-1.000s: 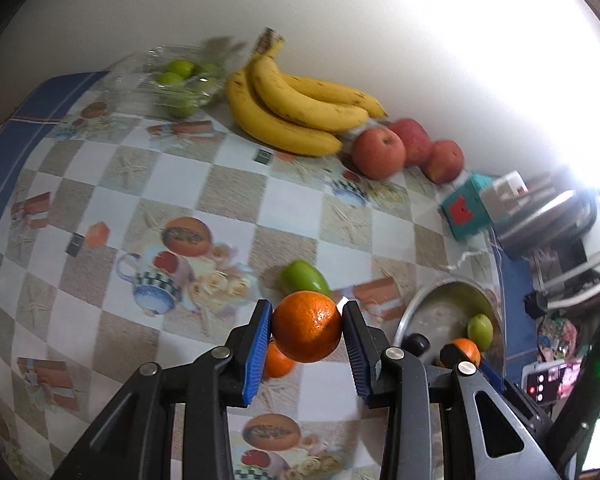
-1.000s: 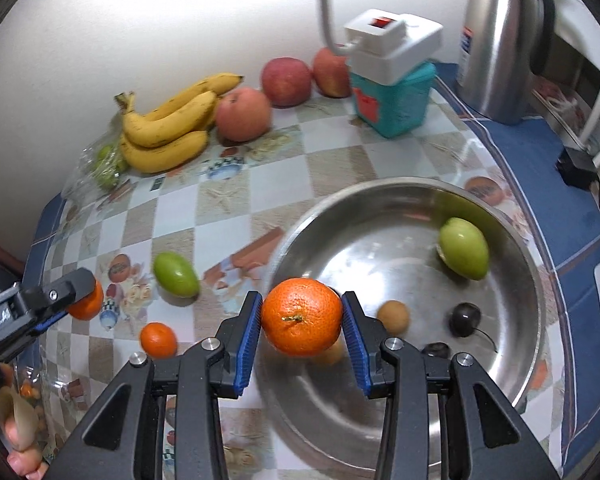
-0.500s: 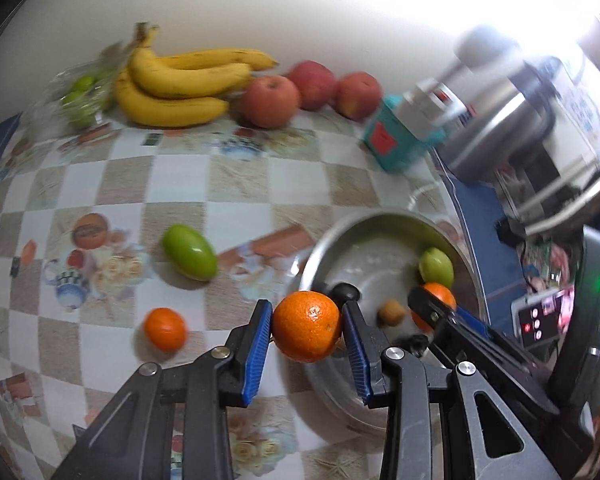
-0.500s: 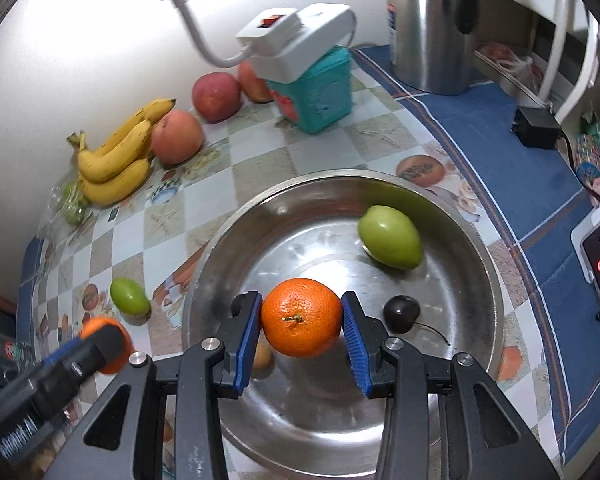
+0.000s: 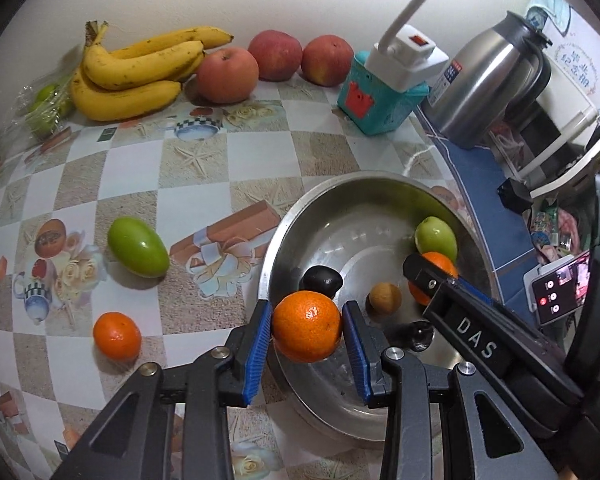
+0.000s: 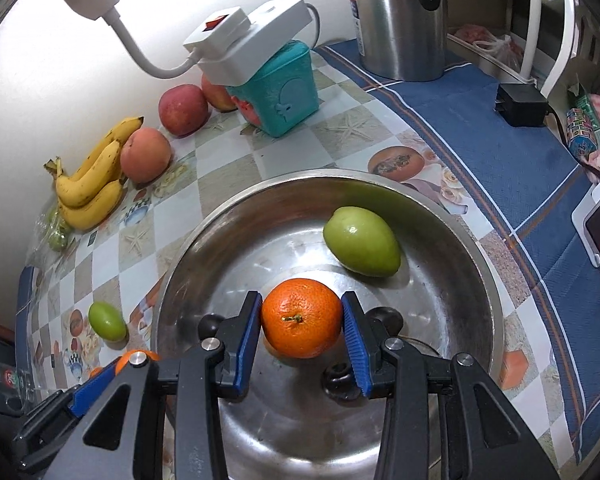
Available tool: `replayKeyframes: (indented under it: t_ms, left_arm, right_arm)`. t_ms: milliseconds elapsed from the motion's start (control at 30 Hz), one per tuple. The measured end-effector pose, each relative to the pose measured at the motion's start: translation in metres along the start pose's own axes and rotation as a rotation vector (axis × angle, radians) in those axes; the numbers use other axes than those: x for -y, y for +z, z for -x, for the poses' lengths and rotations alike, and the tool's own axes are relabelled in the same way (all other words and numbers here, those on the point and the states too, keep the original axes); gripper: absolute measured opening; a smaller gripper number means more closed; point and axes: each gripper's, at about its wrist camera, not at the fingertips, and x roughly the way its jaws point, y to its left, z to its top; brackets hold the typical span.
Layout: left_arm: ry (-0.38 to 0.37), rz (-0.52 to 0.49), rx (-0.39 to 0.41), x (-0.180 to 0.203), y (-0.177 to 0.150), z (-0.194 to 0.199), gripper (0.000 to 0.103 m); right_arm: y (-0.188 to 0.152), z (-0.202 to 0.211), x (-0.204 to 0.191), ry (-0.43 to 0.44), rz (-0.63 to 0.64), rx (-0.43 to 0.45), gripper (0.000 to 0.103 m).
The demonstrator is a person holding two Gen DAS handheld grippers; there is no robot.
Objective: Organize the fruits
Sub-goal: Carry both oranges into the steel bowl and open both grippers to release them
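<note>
My left gripper point(image 5: 306, 350) is shut on an orange point(image 5: 307, 326), held over the near-left rim of the steel bowl point(image 5: 284, 228). My right gripper point(image 6: 302, 334) is shut on another orange point(image 6: 301, 323), held low inside the bowl point(image 6: 476, 248); it also shows in the left wrist view point(image 5: 436, 264). The bowl holds a green fruit point(image 6: 362, 246), dark small fruits point(image 5: 323, 281) and a small brown fruit point(image 5: 385, 298). A green fruit point(image 5: 137, 247) and a small orange point(image 5: 117, 335) lie on the table left of the bowl.
Bananas point(image 5: 136, 68), three apples point(image 5: 228, 74) and a bag of green fruits point(image 5: 46, 104) line the back wall. A teal box with a white power strip point(image 5: 384, 92), a steel kettle point(image 5: 488, 80) and a phone point(image 5: 556, 288) stand at right.
My left gripper has carried its orange right, from over the table to the bowl's rim. My right gripper has moved forward and down into the bowl with its orange.
</note>
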Motion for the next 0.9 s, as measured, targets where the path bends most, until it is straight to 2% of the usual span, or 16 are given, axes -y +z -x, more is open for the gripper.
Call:
replayKeyframes:
  t_ms: [400, 900]
  left_arm:
    - [0.023, -0.055, -0.052, 0.016, -0.008, -0.016, 0.039]
    - [0.008, -0.082, -0.095, 0.031, -0.015, -0.025, 0.039]
  right_arm:
    - [-0.002, -0.013, 0.006, -0.011, -0.019, -0.008, 0.042]
    - [-0.003, -0.017, 0.007, -0.014, -0.020, -0.031, 0.043]
